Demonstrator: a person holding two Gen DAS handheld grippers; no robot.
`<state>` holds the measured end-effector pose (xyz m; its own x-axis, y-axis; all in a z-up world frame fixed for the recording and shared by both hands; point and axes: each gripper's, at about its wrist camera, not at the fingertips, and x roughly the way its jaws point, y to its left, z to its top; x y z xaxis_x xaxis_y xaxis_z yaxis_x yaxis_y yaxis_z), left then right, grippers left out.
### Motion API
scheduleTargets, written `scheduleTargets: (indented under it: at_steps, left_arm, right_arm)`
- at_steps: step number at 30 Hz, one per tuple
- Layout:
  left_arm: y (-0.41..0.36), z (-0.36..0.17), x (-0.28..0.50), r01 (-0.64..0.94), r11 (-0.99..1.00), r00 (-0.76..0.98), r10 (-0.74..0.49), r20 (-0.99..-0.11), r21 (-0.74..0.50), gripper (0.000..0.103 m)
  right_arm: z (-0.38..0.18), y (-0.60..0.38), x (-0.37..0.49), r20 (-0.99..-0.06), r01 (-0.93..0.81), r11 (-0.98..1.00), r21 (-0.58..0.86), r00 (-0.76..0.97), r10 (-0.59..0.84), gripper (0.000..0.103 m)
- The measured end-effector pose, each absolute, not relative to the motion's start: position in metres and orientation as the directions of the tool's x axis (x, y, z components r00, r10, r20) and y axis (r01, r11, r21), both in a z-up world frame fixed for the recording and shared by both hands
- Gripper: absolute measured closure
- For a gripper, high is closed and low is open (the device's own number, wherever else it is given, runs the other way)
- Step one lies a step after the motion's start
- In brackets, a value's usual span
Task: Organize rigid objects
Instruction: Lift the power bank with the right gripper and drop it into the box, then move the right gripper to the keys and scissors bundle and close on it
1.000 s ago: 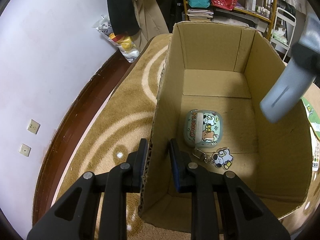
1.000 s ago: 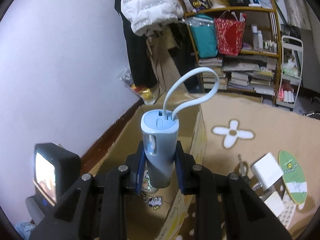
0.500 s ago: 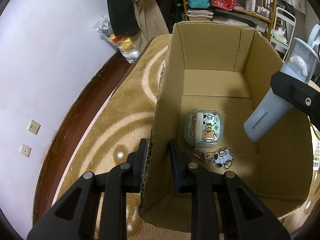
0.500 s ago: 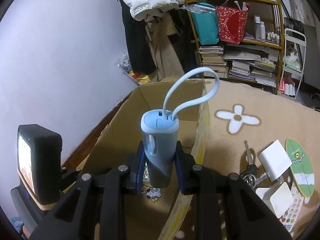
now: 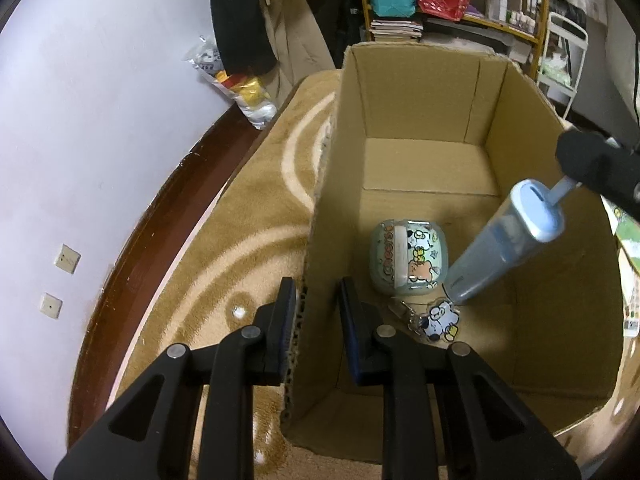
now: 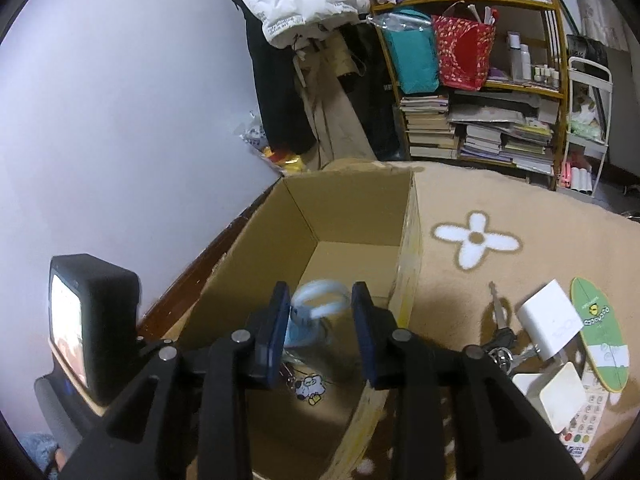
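One cardboard box (image 5: pixel 420 92) stands open on the tan pile carpet (image 5: pixel 248 216), and three things show inside it: one rounded mint-green case (image 5: pixel 406 258) printed with cartoon animals, one flat cartoon-dog keychain charm (image 5: pixel 440 320) just beside it, and one smooth pale-blue power bank (image 5: pixel 504 246) – an oval-topped tube with a looped cable, tilted, its lower end touching the box floor by the charm. The left hand-held gripper (image 5: pixel 316 300) is narrowed around the box's left wall, the corrugated edge between its pads. The right hand-held gripper (image 6: pixel 322 320) is spread wide above the blurred power bank, its pads apart from it. On the carpet outside the right wall lie two white square blocks (image 6: pixel 550 322), a bunch of keys (image 6: pixel 500 336) and one green oval card (image 6: pixel 596 332)
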<state>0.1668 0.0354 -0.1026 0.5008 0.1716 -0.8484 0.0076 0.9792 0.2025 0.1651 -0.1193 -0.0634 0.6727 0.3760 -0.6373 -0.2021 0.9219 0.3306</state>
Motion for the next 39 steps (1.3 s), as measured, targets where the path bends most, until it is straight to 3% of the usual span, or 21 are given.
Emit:
scheduleTargets:
  at_steps: [3, 7, 12, 14, 22, 29, 39]
  left_arm:
    - [0.033, -0.102, 0.166, 0.010, 0.976, 0.504, 0.182, -0.844, 0.216, 0.082]
    - [0.033, -0.102, 0.166, 0.007, 0.977, 0.501, 0.180, -0.846, 0.212, 0.082]
    - [0.033, -0.101, 0.165, 0.008, 0.976, 0.504, 0.182, -0.845, 0.216, 0.082]
    - [0.035, -0.101, 0.165, 0.008, 0.977, 0.504, 0.182, -0.845, 0.215, 0.081]
    - [0.036, -0.102, 0.165, 0.008, 0.977, 0.503, 0.180, -0.845, 0.214, 0.081]
    - [0.038, -0.102, 0.166, 0.009, 0.976, 0.502, 0.182, -0.845, 0.216, 0.081]
    - [0.038, -0.103, 0.167, 0.011, 0.976, 0.499, 0.185, -0.847, 0.219, 0.081]
  right_arm:
    - [-0.055, -0.116, 0.163, -0.645, -0.211, 0.932, 0.296, 0.675, 0.358, 0.068]
    - [-0.043, -0.120, 0.156, -0.632, -0.193, 0.946, 0.260, 0.707, 0.318, 0.043]
    - [-0.035, -0.140, 0.154, -0.626, -0.134, 0.953, 0.270, 0.728, 0.280, 0.036]
    - [-0.034, -0.150, 0.152, -0.620, -0.111, 0.952, 0.284, 0.736, 0.271, 0.025]
    - [-0.039, -0.192, 0.155, -0.633, -0.034, 0.958, 0.286, 0.744, 0.215, 0.006]
    - [-0.063, -0.218, 0.163, -0.694, 0.072, 0.966, 0.250, 0.709, 0.127, 0.000]
    - [-0.103, -0.229, 0.171, -0.749, 0.083, 0.961, 0.263, 0.645, 0.149, 0.001]
